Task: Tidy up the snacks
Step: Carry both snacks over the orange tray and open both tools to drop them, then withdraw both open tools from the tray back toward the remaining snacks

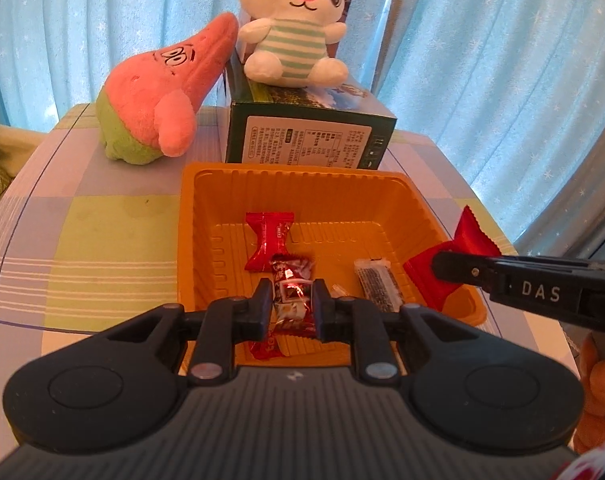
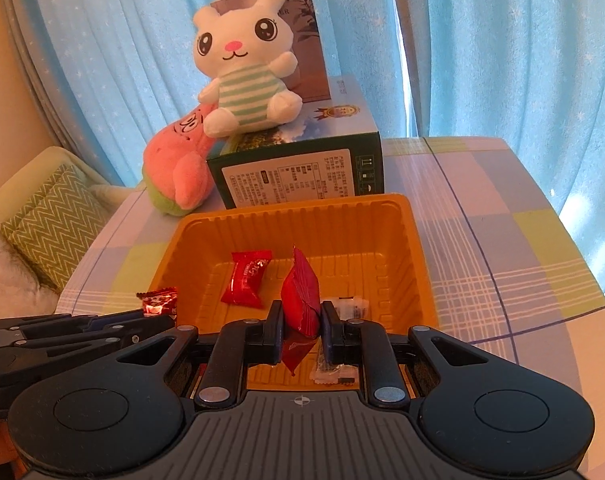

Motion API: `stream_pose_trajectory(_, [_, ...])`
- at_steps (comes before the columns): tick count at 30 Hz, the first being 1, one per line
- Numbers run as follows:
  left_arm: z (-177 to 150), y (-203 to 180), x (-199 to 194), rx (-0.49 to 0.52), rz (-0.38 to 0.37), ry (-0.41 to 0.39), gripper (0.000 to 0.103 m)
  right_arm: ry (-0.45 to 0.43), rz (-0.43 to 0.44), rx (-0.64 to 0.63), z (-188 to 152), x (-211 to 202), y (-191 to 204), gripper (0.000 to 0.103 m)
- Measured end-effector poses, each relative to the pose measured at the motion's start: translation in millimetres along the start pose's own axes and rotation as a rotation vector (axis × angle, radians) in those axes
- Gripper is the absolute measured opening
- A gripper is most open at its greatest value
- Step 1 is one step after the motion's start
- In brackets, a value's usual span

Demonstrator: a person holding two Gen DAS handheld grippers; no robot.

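An orange plastic tray [image 1: 334,188] [image 2: 414,248] sits on the checked tablecloth in front of both grippers. My left gripper [image 1: 292,302] is shut on a red foil-wrapped candy [image 1: 292,280] and holds it over the tray's near side. My right gripper [image 2: 301,322] is shut on a flat red snack packet [image 2: 300,300], held upright over the tray; from the left wrist view that red packet [image 1: 462,236] hangs at the tray's right edge. A red twist-wrapped candy [image 1: 269,240] [image 2: 248,280] and a clear packet with dark print [image 1: 378,284] [image 2: 352,306] lie on the tray floor.
A dark green carton [image 1: 302,136] [image 2: 302,172] stands just behind the tray with a white rabbit plush [image 1: 298,24] [image 2: 246,64] on top. A pink and green star plush [image 1: 162,92] [image 2: 178,168] leans at its left. Blue curtains hang behind. A sofa cushion [image 2: 50,224] lies left of the table.
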State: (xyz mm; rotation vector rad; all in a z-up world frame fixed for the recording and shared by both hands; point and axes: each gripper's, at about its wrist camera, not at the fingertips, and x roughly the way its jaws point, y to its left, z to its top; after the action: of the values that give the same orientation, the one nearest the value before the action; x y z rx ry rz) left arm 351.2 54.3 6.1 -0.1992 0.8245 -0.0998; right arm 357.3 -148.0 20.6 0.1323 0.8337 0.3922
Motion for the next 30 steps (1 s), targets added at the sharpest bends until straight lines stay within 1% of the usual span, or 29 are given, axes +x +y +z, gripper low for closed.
stream_pose_trajectory(2, [0,4,0,-0.014,-0.008,-0.001,0.019,0.002,0.002,0.005,0,1,-1,0.019])
stream_pose_trajectory(13, [-16,11,-18,-0.02,-0.004,-0.023,0.021,0.024,0.016,0.015,0,11,5,0.019])
stream_pose_trajectory(16, [-18,13,-23,-0.026,-0.002,-0.027,0.022,0.04,0.057,0.048,2,18,4,0.019])
stream_pose_trajectory(17, [-19,13,-25,-0.025,0.0,-0.029,0.022,0.044,0.068,0.066,2,20,2,0.022])
stream_pose_trajectory(18, [-21,13,-27,-0.023,0.002,-0.031,0.023,0.039,0.068,0.085,2,20,1,0.027])
stream_pose_trajectory(19, [-23,13,-29,-0.019,0.005,-0.034,0.023,0.031,0.068,0.095,1,19,-1,0.047])
stream_pose_trajectory(20, [-24,12,-31,-0.016,0.007,-0.035,0.023,0.015,0.068,0.108,-1,15,-3,0.063])
stream_pose_trajectory(22, [-29,12,-36,-0.01,0.012,-0.038,0.024,-0.003,0.071,0.118,-4,8,-6,0.063])
stream_pose_trajectory(27, [-46,7,-52,-0.009,0.018,-0.046,0.027,-0.016,0.069,0.141,-18,-14,-13,0.063])
stream_pose_trajectory(30, [-57,3,-65,-0.018,0.021,-0.049,0.031,-0.013,0.042,0.148,-33,-32,-16,0.063])
